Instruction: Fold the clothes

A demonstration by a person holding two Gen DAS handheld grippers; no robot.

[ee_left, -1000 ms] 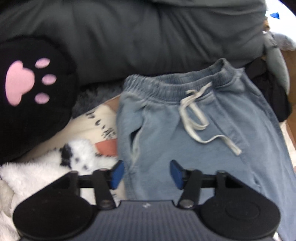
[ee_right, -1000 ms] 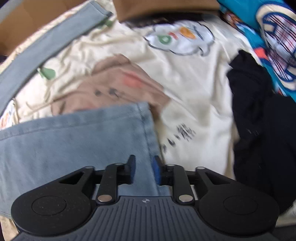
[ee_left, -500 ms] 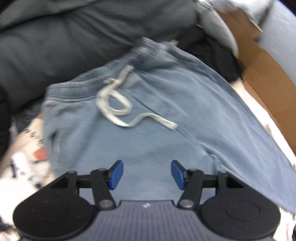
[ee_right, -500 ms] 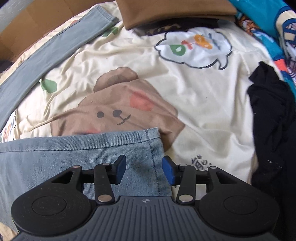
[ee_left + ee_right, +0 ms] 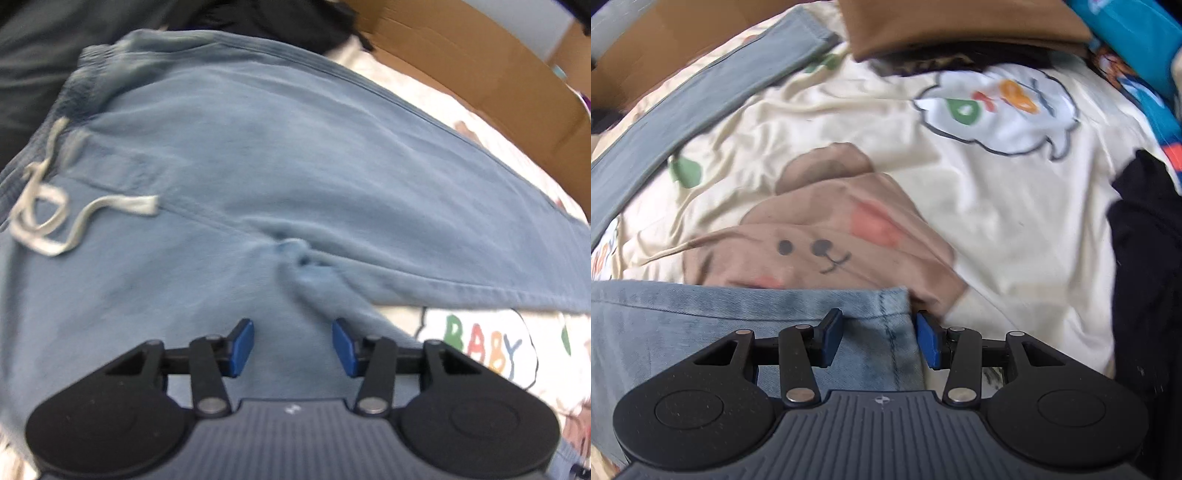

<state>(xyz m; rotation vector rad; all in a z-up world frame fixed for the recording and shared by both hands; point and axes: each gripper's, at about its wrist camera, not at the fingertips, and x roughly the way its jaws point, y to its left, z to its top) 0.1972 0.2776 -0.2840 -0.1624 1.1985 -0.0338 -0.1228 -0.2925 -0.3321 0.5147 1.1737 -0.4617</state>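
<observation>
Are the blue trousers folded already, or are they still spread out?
Spread out. The blue trousers lie flat, both legs apart from the crotch; each leg runs out unfolded.

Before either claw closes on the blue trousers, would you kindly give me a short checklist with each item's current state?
1. Left claw open: ok, jaws apart.
2. Right claw open: ok, jaws apart.
3. Right claw lined up on the leg hem of the blue trousers: ok, the hem corner sits between the jaws.
4. Left claw over the crotch seam: not ok, the bunched seam lies ahead of the jaws.
5. Drawstring away from the left claw: ok, far to the side.
6. Bear blanket out of the right claw's bite: cannot tell, it lies directly beneath the hem.
</observation>
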